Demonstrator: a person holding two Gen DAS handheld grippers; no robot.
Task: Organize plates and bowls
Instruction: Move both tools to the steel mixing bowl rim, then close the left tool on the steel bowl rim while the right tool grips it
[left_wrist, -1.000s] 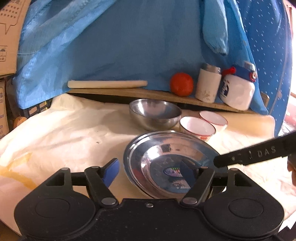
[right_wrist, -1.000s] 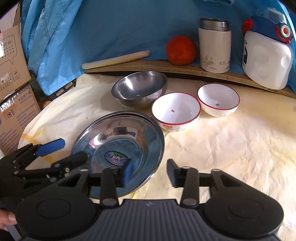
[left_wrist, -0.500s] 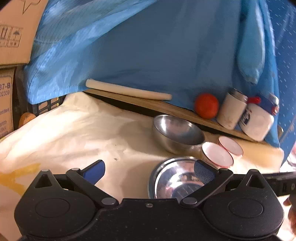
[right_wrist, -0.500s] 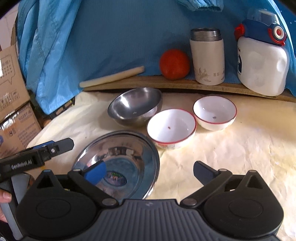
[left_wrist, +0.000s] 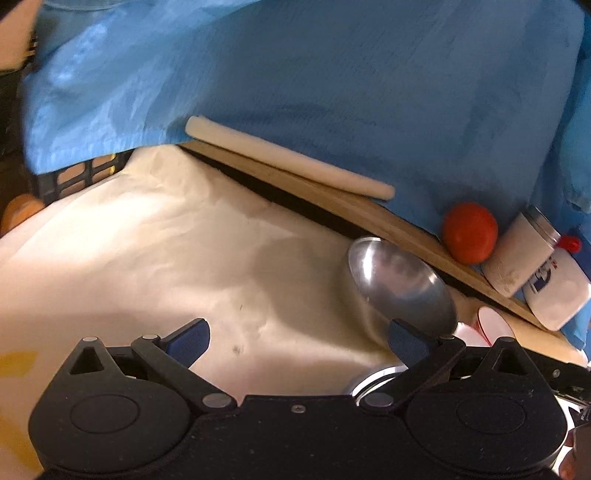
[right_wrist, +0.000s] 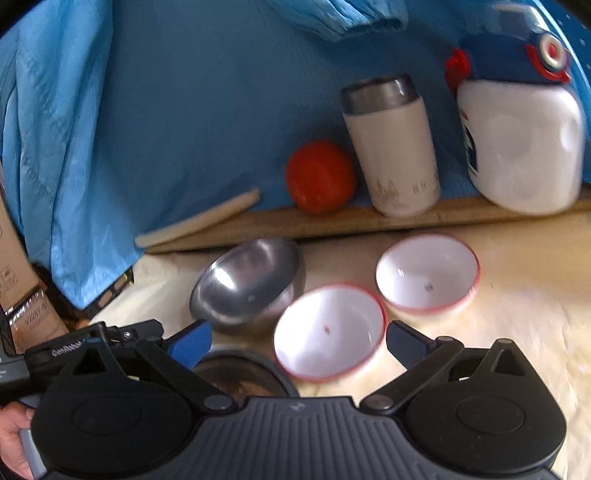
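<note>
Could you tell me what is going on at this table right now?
A person is sorting dishes with two handheld grippers. Both the left gripper and right gripper are open and empty. The steel bowl, two white bowls and steel plate sit on the table, unstacked.

I see a shiny silver metal bowl (right_wrist: 249, 282) and two white bowls with red rims (right_wrist: 330, 334) (right_wrist: 427, 273). A round red-orange ball (right_wrist: 320, 176) sits by a cream cup with a silver top (right_wrist: 392, 147). The white jug (right_wrist: 521, 144) has a blue cap. The hanging cloth (left_wrist: 332, 92) is plain blue.
</note>
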